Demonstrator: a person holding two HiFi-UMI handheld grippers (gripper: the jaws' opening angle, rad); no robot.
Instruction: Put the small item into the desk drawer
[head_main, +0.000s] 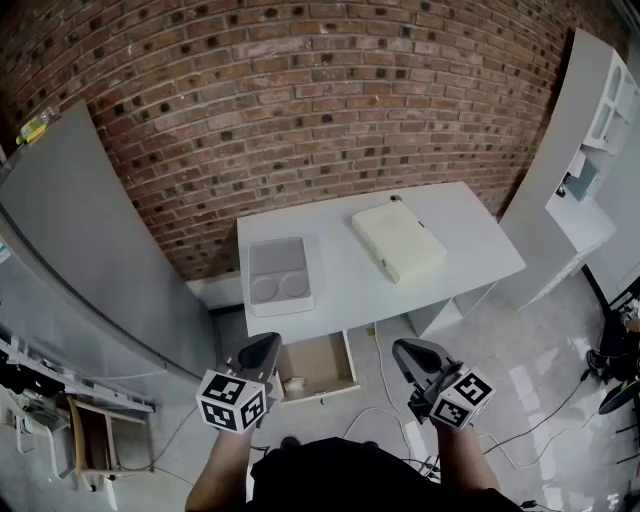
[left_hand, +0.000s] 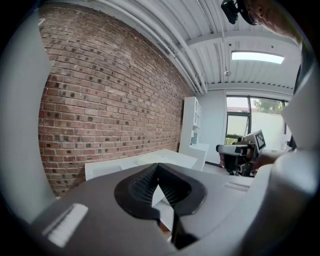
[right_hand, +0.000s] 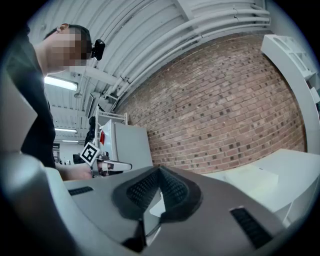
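Note:
A white desk (head_main: 470, 240) stands against a brick wall. Its wooden drawer (head_main: 318, 366) is pulled open below the front edge, and a small pale item (head_main: 296, 382) lies in its front left corner. On the desktop are a grey flat tray with two round hollows (head_main: 278, 275) and a cream box (head_main: 398, 241). My left gripper (head_main: 266, 346) (left_hand: 158, 166) hovers just left of the drawer, well short of the desk, shut with nothing between its jaws. My right gripper (head_main: 407, 352) (right_hand: 160, 168) hangs to the right of the drawer, also shut and empty.
A tall grey cabinet (head_main: 70, 230) stands at the left and a white shelf unit (head_main: 590, 130) at the right. Cables (head_main: 385, 400) trail over the floor below the drawer. A wooden stool (head_main: 90, 440) sits at the lower left.

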